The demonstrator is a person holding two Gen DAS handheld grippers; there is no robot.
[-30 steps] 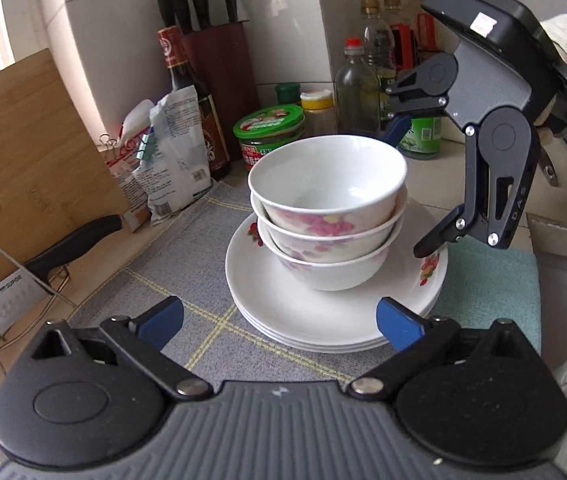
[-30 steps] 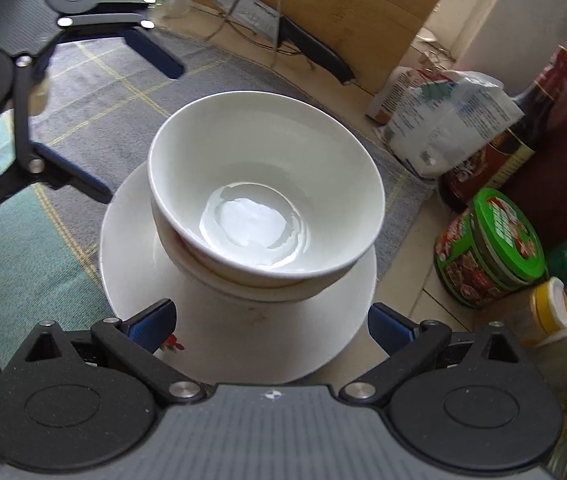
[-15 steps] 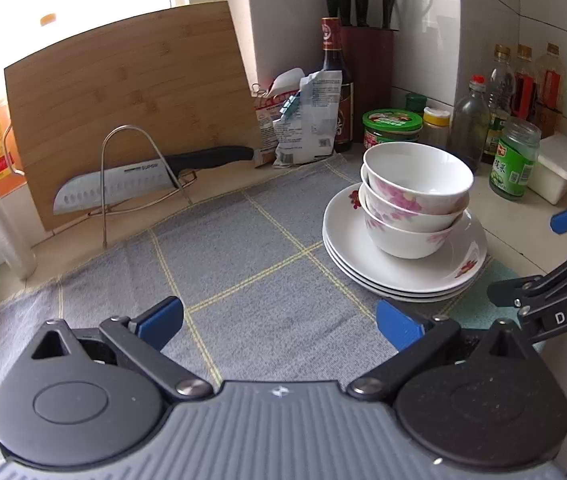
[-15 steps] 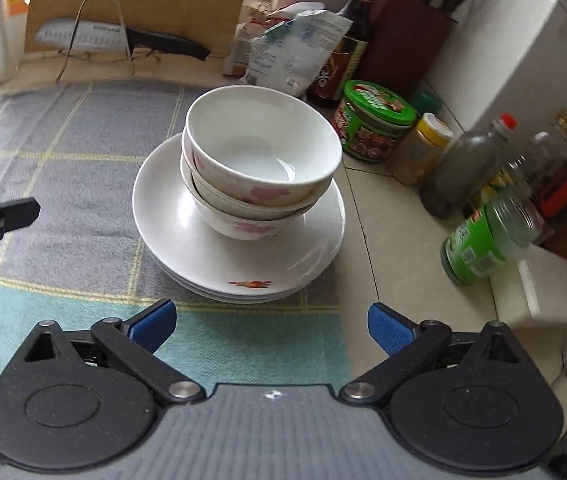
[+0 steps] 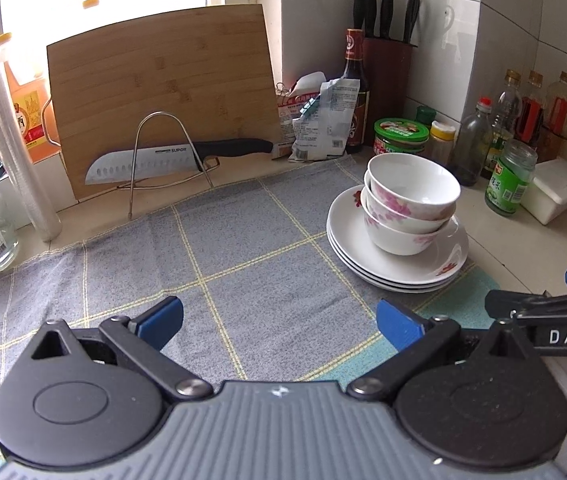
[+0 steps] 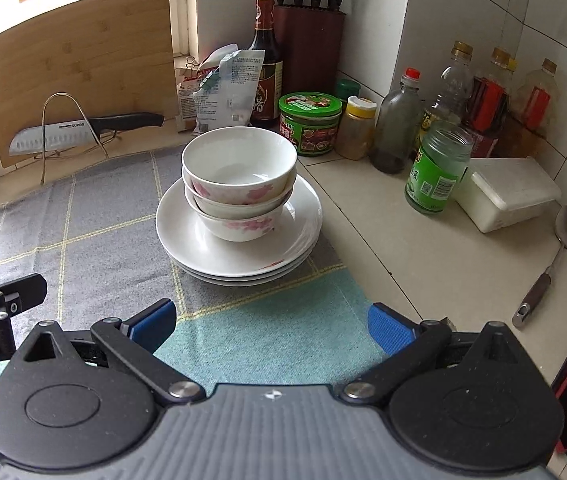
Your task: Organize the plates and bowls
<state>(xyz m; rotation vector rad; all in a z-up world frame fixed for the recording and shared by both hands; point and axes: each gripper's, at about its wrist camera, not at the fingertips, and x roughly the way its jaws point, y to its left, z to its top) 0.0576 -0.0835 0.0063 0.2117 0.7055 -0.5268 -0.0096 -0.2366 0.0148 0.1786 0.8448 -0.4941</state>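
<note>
While both claws hang above the cloth (image 5: 251, 248) with nothing between their blue pads, the dishes sit stacked on the desk (image 6: 403, 240). Three flowered bowls (image 6: 239, 168) are nested one inside another, and they rest on a pile of white plates (image 6: 187, 236) at the right edge of the grey checked cloth, just where it meets a teal patch. The left claw (image 5: 279, 322) is spread wide and empty, well short of the plates, which lie ahead to its right. The right claw (image 6: 269, 322) is likewise spread wide and empty, with the stack straight ahead of it and apart from its tips. Behind the stack stand a green-lidded jar (image 6: 310, 122), a dark sauce bottle (image 6: 265, 64) and a knife block (image 6: 309, 40). Further left, a cutting board (image 5: 163, 92) leans against the wall with a knife (image 5: 171, 158) on a wire rack in front of it.
</note>
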